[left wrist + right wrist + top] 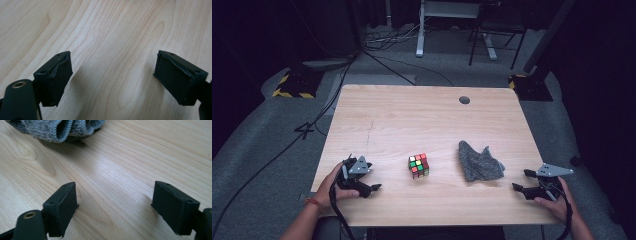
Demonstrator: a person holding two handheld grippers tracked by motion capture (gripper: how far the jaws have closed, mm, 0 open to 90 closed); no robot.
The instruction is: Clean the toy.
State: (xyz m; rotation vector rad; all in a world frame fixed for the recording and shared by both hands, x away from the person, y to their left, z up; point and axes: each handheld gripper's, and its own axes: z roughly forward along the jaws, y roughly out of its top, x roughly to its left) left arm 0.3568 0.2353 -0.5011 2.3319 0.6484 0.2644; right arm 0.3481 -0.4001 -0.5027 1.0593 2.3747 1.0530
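A multicoloured puzzle cube point(418, 165) stands on the wooden table point(412, 115), near its front middle. To the cube's right lies a crumpled grey cloth point(479, 162). My left gripper point(373, 176) rests low at the front left, jaws pointing right toward the cube, open and empty. In the left gripper view the left gripper point(112, 75) has bare wood between its pads. My right gripper point(521, 180) sits at the front right, jaws pointing left, a short way from the cloth. Its jaws stand wide apart in the right gripper view point(113, 202), with the cloth point(57, 128) ahead at the upper left.
A round cable hole point(464, 100) sits near the table's far edge. Beyond the table, cables point(387, 42) and stand legs point(419, 30) lie on the grey floor. Bare wood spreads across the far half of the tabletop.
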